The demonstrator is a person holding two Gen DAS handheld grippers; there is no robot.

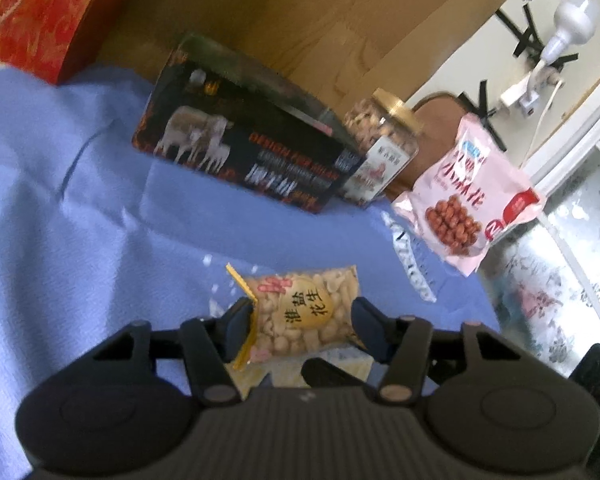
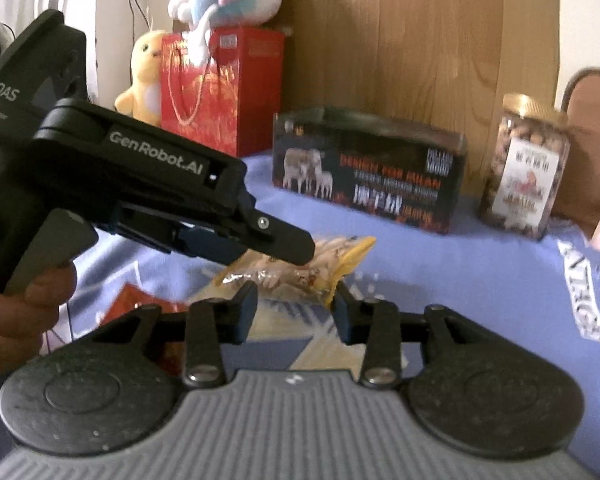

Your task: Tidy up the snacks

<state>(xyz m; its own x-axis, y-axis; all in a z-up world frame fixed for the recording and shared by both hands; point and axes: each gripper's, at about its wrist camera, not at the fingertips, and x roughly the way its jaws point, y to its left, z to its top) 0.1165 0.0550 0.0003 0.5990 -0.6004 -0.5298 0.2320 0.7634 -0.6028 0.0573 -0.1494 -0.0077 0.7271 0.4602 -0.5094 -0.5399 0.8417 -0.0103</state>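
Left gripper (image 1: pixel 303 322) clamped the peanut bag (image 1: pixel 300 312) at lower centre, held above the blue cloth (image 1: pixel 80 200); right gripper (image 2: pixel 296 306) jaws stood apart, empty, just below the same bag; black box (image 1: pixel 244 148), jar (image 1: pixel 384 148) and pink bag (image 1: pixel 472 204) sat mid-frame to the right; red bag (image 2: pixel 220 88) upper left.

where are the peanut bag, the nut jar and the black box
peanut bag (image 1: pixel 300 316), left wrist view, yellow round label
nut jar (image 2: pixel 524 172), right wrist view, white front label
black box (image 1: pixel 244 148), left wrist view, printed front face
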